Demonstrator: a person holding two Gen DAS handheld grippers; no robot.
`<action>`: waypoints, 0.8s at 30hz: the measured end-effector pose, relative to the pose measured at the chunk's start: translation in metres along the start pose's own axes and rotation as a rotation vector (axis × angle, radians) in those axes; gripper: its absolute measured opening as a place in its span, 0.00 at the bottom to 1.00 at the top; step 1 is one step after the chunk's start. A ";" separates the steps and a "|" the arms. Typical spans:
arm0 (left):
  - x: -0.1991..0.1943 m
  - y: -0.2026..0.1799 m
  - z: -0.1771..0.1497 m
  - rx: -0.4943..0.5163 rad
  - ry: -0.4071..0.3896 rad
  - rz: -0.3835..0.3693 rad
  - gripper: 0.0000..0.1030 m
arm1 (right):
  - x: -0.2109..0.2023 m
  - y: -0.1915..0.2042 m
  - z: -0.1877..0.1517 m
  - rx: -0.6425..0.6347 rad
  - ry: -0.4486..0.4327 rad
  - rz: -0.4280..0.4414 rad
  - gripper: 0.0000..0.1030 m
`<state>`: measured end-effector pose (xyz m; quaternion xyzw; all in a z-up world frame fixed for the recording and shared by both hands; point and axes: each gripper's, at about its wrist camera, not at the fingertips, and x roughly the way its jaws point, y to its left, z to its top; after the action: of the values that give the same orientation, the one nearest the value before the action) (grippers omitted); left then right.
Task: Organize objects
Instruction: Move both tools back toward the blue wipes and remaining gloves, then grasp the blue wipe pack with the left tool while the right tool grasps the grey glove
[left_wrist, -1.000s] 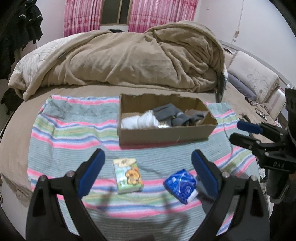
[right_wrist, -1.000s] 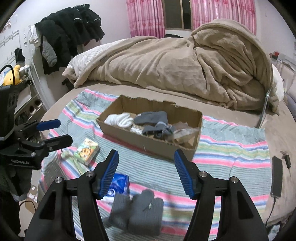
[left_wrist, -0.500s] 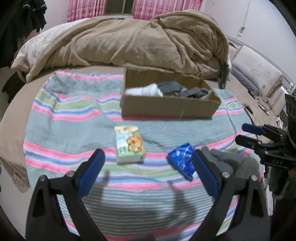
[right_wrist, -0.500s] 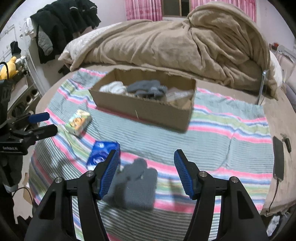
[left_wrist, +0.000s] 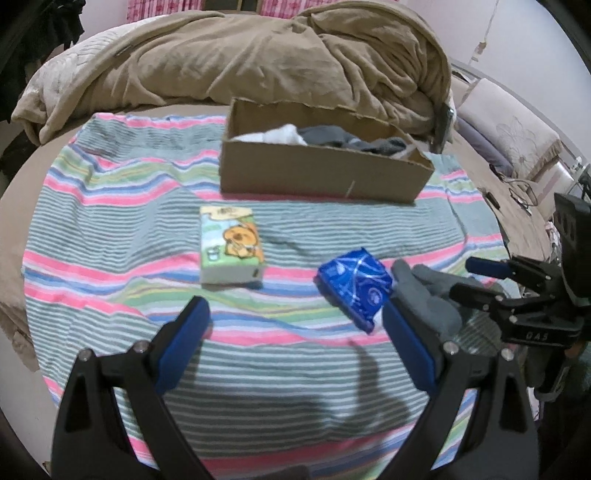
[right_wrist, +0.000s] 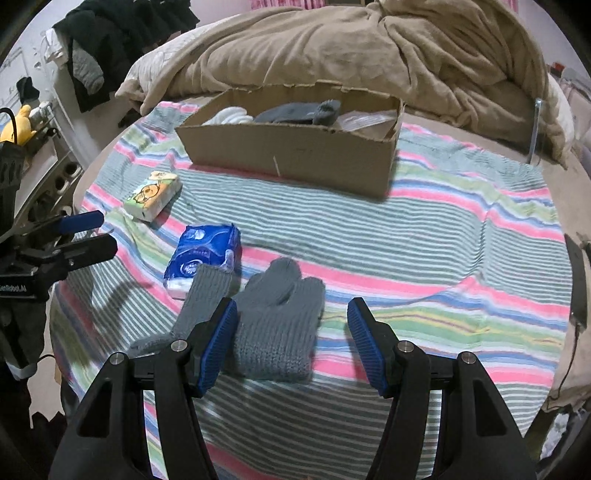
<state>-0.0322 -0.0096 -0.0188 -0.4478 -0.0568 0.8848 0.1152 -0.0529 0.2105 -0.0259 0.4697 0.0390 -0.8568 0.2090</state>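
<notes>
A cardboard box (left_wrist: 325, 177) (right_wrist: 295, 155) with white and grey socks or gloves in it stands at the back of the striped cloth (left_wrist: 110, 221). A green tissue pack with an orange cartoon (left_wrist: 231, 243) (right_wrist: 152, 195), a blue tissue pack (left_wrist: 354, 286) (right_wrist: 203, 258) and a pair of grey knit gloves (right_wrist: 277, 321) (left_wrist: 424, 295) lie in front of it. My left gripper (left_wrist: 295, 347) is open and empty, above the cloth before the two packs. My right gripper (right_wrist: 291, 343) is open and empty, just over the near end of the gloves.
A heaped beige duvet (left_wrist: 240, 55) lies behind the box. Dark clothes (right_wrist: 103, 40) hang at the left. A phone with a cable (right_wrist: 578, 280) lies at the bed's right edge. Pillows (left_wrist: 517, 136) are at the right.
Both grippers have moved lower and closer to the cloth. The right one has come over the grey gloves; the left one has pulled back, with both packs farther ahead. Both stay open.
</notes>
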 end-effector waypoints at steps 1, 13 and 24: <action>0.001 -0.002 -0.001 0.004 0.004 -0.001 0.93 | 0.001 0.001 -0.001 -0.002 0.006 0.009 0.63; 0.012 -0.018 -0.002 0.028 0.035 -0.021 0.93 | -0.004 0.015 -0.011 -0.073 -0.012 0.061 0.30; 0.044 -0.049 0.003 0.080 0.082 -0.049 0.93 | -0.035 -0.025 0.010 0.002 -0.150 -0.029 0.28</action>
<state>-0.0525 0.0487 -0.0409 -0.4774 -0.0277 0.8641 0.1568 -0.0545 0.2420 0.0054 0.4036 0.0290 -0.8927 0.1984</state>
